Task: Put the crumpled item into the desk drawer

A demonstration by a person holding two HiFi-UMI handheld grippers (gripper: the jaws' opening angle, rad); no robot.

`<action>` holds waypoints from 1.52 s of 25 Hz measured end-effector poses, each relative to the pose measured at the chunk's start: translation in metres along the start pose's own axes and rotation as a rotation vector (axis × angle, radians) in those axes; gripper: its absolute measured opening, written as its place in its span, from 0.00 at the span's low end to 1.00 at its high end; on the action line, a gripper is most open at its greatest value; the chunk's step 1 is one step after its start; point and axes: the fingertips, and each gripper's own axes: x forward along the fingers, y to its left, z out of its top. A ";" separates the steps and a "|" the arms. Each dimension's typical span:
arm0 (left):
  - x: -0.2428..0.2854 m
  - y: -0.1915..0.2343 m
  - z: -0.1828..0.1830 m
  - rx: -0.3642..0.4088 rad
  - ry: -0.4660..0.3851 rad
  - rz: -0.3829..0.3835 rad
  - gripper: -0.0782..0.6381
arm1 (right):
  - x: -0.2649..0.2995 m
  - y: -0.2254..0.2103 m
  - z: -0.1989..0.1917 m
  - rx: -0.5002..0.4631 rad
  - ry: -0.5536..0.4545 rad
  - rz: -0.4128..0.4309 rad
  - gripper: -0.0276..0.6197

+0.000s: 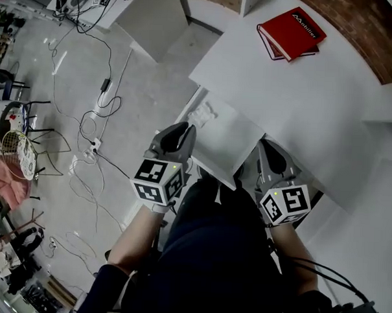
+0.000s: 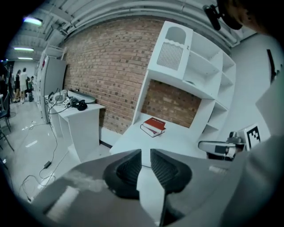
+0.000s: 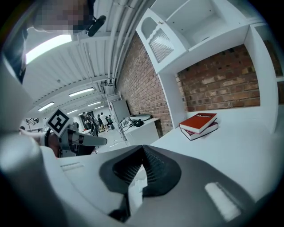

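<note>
A crumpled white item (image 1: 203, 113) lies in the far left corner of the open white desk drawer (image 1: 239, 138), which is pulled out under the white desk (image 1: 296, 92). My left gripper (image 1: 183, 127) (image 2: 145, 159) hovers at the drawer's left edge, just on the near side of the crumpled item; its jaws stand a narrow gap apart with nothing between them. My right gripper (image 1: 266, 146) (image 3: 142, 153) is at the drawer's right side under the desk edge, its tips meeting and holding nothing. The crumpled item does not show in either gripper view.
Two red books (image 1: 291, 32) (image 2: 153, 125) (image 3: 199, 123) are stacked at the back of the desk under a white shelf unit (image 2: 191, 62). Cables and a power strip (image 1: 93, 145) trail over the floor on the left. A second white table (image 2: 77, 111) stands by the brick wall.
</note>
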 end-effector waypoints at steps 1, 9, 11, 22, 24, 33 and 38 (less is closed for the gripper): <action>-0.006 -0.006 0.004 0.017 -0.021 0.006 0.21 | 0.000 0.002 0.002 -0.006 -0.003 0.008 0.05; -0.056 -0.020 0.037 0.082 -0.181 0.080 0.21 | 0.006 0.027 0.031 -0.067 -0.045 0.084 0.05; -0.070 -0.016 0.041 0.086 -0.212 0.099 0.21 | 0.007 0.035 0.037 -0.077 -0.061 0.098 0.05; -0.117 -0.028 0.086 0.142 -0.376 0.175 0.20 | 0.006 0.069 0.089 -0.165 -0.180 0.166 0.05; -0.122 -0.030 0.090 0.147 -0.394 0.192 0.20 | 0.005 0.074 0.095 -0.187 -0.201 0.181 0.05; -0.128 -0.017 0.104 0.161 -0.421 0.249 0.20 | 0.007 0.082 0.124 -0.266 -0.264 0.201 0.05; -0.128 0.005 0.109 0.201 -0.427 0.277 0.20 | 0.010 0.075 0.124 -0.271 -0.260 0.186 0.05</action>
